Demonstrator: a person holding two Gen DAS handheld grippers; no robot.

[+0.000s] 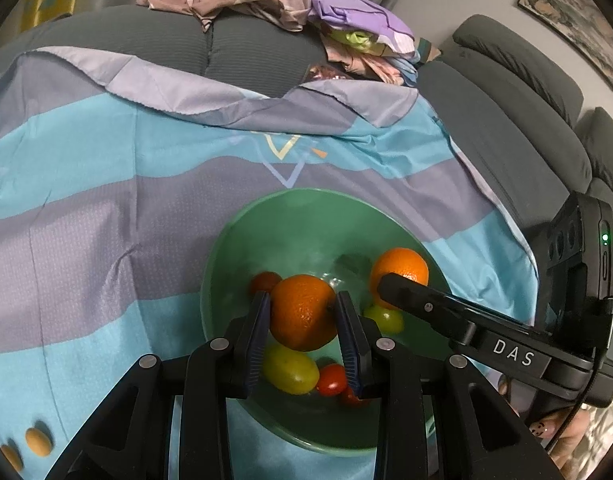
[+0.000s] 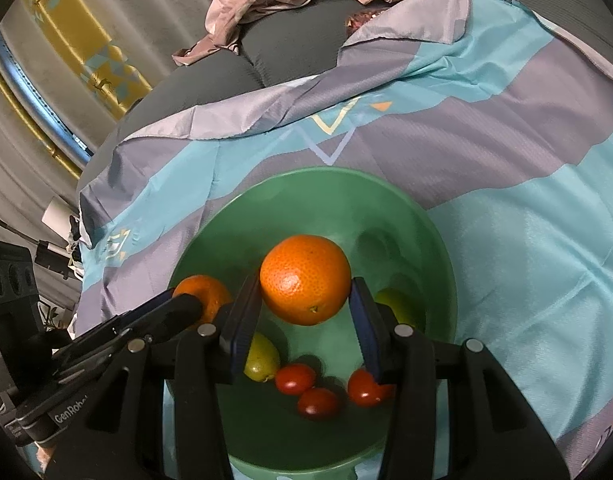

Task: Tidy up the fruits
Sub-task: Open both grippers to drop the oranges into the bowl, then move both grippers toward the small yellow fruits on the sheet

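Hidden: my right finger covers part of one cherry tomato (image 2: 364, 388).
Left gripper (image 1: 302, 322): I'm clamping an orange (image 1: 303, 312).
Right gripper (image 2: 305, 320): I'm gripping another orange (image 2: 305, 279) above the green bowl (image 2: 226, 232).

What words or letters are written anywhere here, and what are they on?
"DAS": white letters on the right gripper, on its black body, seen from the left wrist camera.
"GenRobot", the last letters partly cut off: on the left gripper, on its body, seen from the right wrist camera.
The cloth has triangle shapes, not letters.
No numbers are readable.
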